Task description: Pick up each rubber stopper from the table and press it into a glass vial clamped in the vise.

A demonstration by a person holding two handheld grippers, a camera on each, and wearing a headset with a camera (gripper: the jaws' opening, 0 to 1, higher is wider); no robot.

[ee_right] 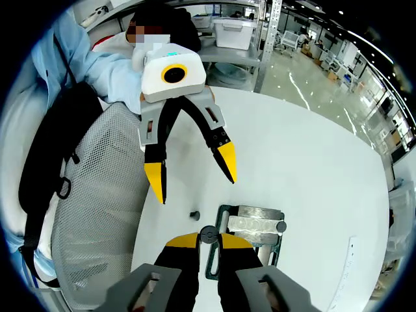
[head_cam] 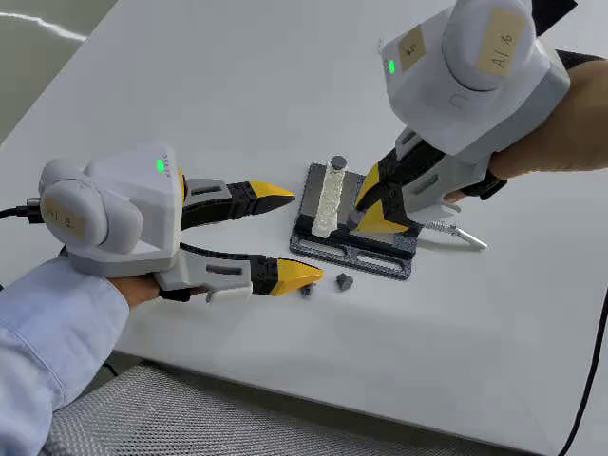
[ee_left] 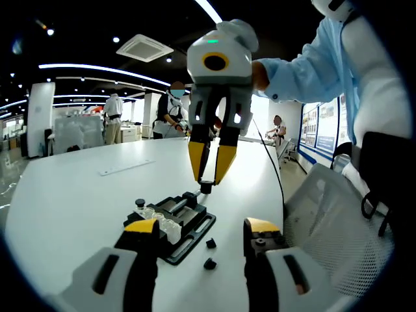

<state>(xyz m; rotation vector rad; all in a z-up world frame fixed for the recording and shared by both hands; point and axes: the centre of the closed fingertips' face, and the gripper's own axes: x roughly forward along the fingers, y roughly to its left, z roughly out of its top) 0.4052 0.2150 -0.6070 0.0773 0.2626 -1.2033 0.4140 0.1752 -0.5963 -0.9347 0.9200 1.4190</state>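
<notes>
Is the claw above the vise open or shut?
Shut: the right claw pinches a dark rubber stopper between its yellow tips.

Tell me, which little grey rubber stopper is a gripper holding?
The small grey rubber stopper pinched in the right gripper over the black vise; two others lie loose on the white table.

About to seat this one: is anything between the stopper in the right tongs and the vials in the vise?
Nothing visible. The right tongs hold the stopper right by the vials in the vise; the left tongs hang open, off to the side.
</notes>
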